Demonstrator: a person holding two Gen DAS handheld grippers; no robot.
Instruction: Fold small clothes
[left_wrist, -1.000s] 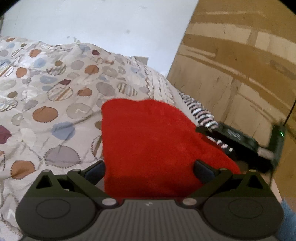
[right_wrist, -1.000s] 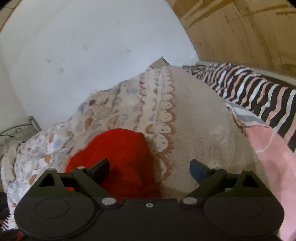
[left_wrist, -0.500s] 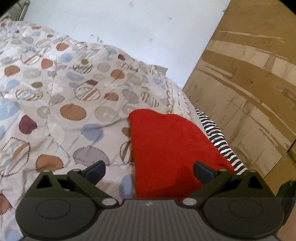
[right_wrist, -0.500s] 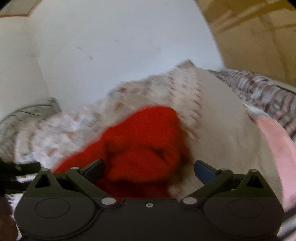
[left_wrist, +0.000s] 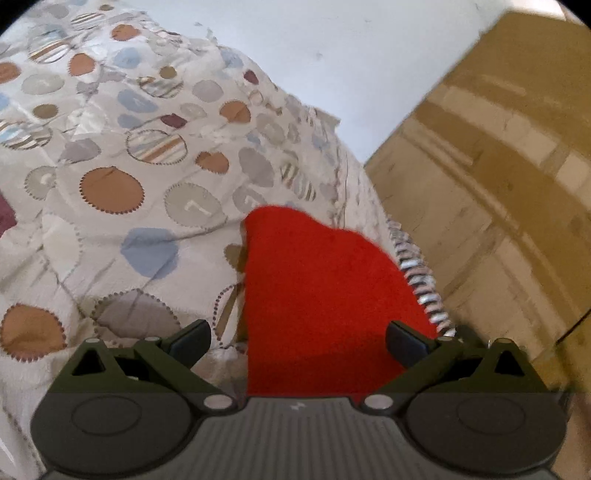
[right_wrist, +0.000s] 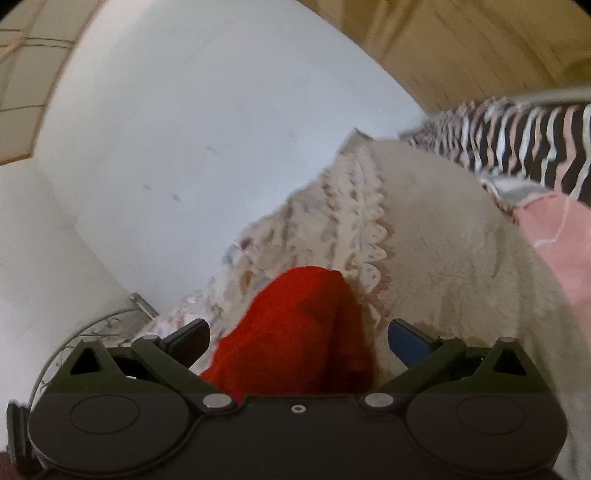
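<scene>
A small red fleece garment (left_wrist: 325, 295) lies folded on a bedspread printed with coloured circles (left_wrist: 110, 192). My left gripper (left_wrist: 299, 341) hovers over its near edge with the jaws wide open; the cloth passes under the gap and neither pad presses it. In the right wrist view the same red garment (right_wrist: 295, 332) rises as a rounded hump on the quilt's scalloped border (right_wrist: 362, 236). My right gripper (right_wrist: 299, 338) also stands wide open above it, its pads clear of the fabric.
A wooden wardrobe (left_wrist: 491, 177) stands close on the right, with a white wall (right_wrist: 207, 125) behind the bed. A black-and-white striped cloth (right_wrist: 517, 140) and a pink cloth (right_wrist: 557, 240) lie right of the cream blanket (right_wrist: 450, 236). A metal bed frame (right_wrist: 110, 325) curls at lower left.
The left gripper has slid left and rolled, so the red garment now sits toward its right finger. The right gripper swung and rolled over the garment; the other gripper has left the left view.
</scene>
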